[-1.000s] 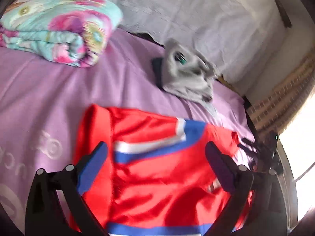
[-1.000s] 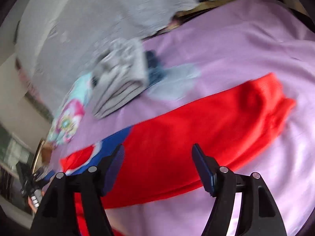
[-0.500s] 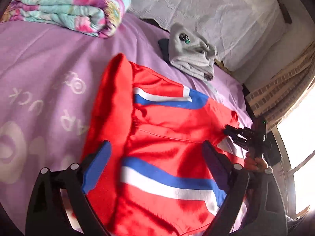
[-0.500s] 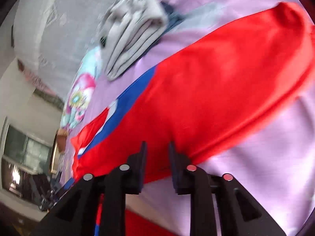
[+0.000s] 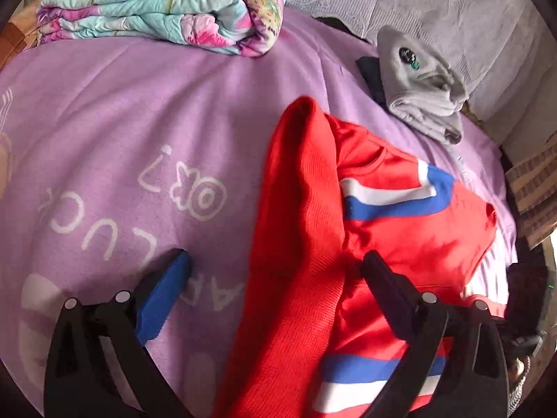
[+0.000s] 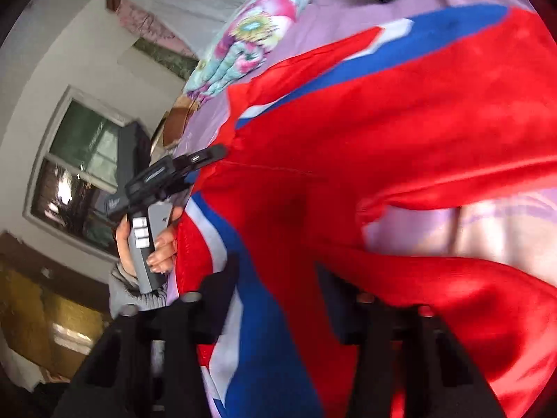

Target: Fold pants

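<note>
Left wrist view, left gripper (image 5: 275, 278) spread wide over red pants (image 5: 313, 244) on purple bedspread (image 5: 122, 139), floral quilt (image 5: 167, 7), grey folded garment (image 5: 421, 94), right wrist view, right gripper (image 6: 276, 299) parted around pants fabric, hand (image 6: 153, 240) on the other gripper's handle by a window (image 6: 76, 174)

We count one pair of red pants (image 5: 400, 230) with blue and white stripes, one rolled floral quilt (image 5: 167, 7) by the bed's far left corner, and one folded grey garment (image 5: 417, 83) toward the far right edge. There's one purple bedsheet (image 5: 122, 146) under it all. Two grippers too, the left gripper (image 5: 275, 289) and right gripper (image 6: 278, 299), plus one hand (image 6: 153, 240) in the right wrist view.
</note>
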A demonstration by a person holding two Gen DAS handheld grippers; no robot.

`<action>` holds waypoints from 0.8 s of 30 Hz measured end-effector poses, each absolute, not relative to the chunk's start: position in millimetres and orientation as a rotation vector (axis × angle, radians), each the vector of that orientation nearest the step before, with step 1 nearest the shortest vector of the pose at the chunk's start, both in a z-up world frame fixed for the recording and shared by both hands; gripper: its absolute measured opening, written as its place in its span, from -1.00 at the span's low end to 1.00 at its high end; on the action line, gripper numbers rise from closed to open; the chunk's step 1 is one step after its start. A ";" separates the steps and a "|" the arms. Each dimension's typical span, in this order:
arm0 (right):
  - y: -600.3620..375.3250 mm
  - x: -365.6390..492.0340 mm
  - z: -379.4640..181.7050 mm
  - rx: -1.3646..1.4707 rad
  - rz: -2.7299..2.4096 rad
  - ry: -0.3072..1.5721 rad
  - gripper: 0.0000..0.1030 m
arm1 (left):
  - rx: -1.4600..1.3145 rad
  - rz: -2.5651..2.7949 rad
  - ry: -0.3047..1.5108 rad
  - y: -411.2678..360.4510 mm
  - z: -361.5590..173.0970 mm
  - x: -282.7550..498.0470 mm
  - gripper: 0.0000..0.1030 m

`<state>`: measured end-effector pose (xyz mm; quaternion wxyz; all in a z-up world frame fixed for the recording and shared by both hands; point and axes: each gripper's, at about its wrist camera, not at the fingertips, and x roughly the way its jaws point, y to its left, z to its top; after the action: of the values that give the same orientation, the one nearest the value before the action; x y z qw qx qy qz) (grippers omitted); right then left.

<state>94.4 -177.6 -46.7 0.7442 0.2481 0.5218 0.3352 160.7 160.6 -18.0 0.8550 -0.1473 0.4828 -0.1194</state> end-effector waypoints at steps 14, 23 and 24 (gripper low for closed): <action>-286.4 111.2 28.1 0.361 0.463 0.827 0.62 | -0.187 -0.297 0.986 131.4 10.3 229.3 0.88; -280.2 152.7 26.2 0.180 0.410 0.811 0.62 | -0.211 -0.424 0.967 132.2 -6.4 251.8 -0.16; -275.9 160.9 27.0 0.145 0.410 0.808 0.62 | -0.195 -0.422 0.945 131.3 -2.8 248.6 -0.30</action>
<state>160.9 -275.9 27.0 0.8966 0.0702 0.3899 0.1980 248.6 131.3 -2.9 0.8645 -0.0928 0.4511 -0.2014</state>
